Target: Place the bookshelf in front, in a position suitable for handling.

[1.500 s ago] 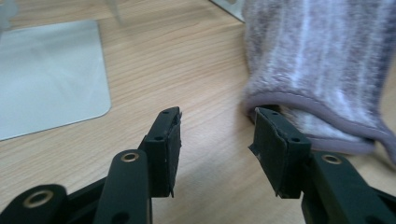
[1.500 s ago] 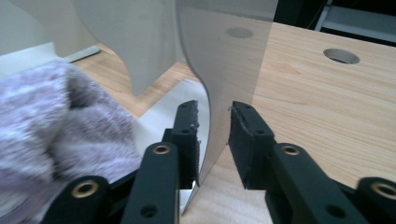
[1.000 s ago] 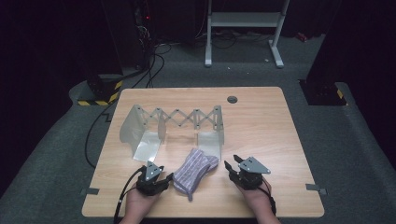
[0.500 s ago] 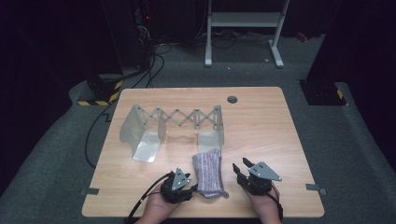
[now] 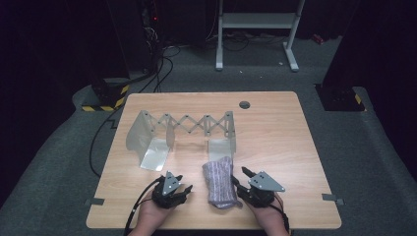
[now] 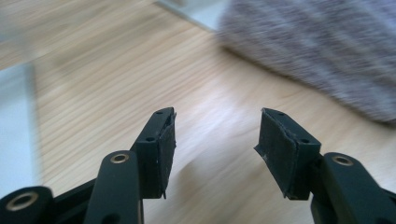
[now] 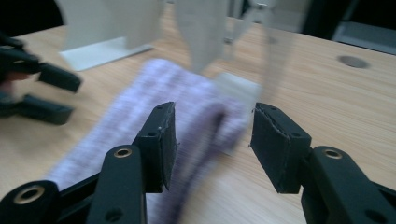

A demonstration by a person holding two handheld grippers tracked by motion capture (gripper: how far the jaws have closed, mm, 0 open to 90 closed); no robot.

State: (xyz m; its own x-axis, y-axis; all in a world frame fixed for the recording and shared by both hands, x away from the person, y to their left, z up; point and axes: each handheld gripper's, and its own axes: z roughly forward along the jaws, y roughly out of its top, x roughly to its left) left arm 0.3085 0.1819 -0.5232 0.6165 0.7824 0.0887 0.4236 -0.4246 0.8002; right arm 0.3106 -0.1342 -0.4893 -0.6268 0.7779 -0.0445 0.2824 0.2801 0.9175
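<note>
Lying flat on the wood table (image 5: 295,137): 1 folded purple cloth (image 5: 220,182), btw 2 grippers. Left gripper (image 5: 183,183) & right gripper (image 5: 239,177) both open, just been opening wider, holding nothing. 1 folding rack (image 5: 189,125) behind.

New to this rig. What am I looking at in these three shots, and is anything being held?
A person at a light wooden table holds a handheld two-jaw tool in each hand: the left gripper and the right gripper. One camera looks down from above; the other two ride on the grippers, looking along their black fingers. On the table lie a folded purple-grey knitted cloth and a pale accordion-style folding rack. Both grippers' jaws have just been opening; nothing is held, and the cloth lies loose between the two grippers.
</note>
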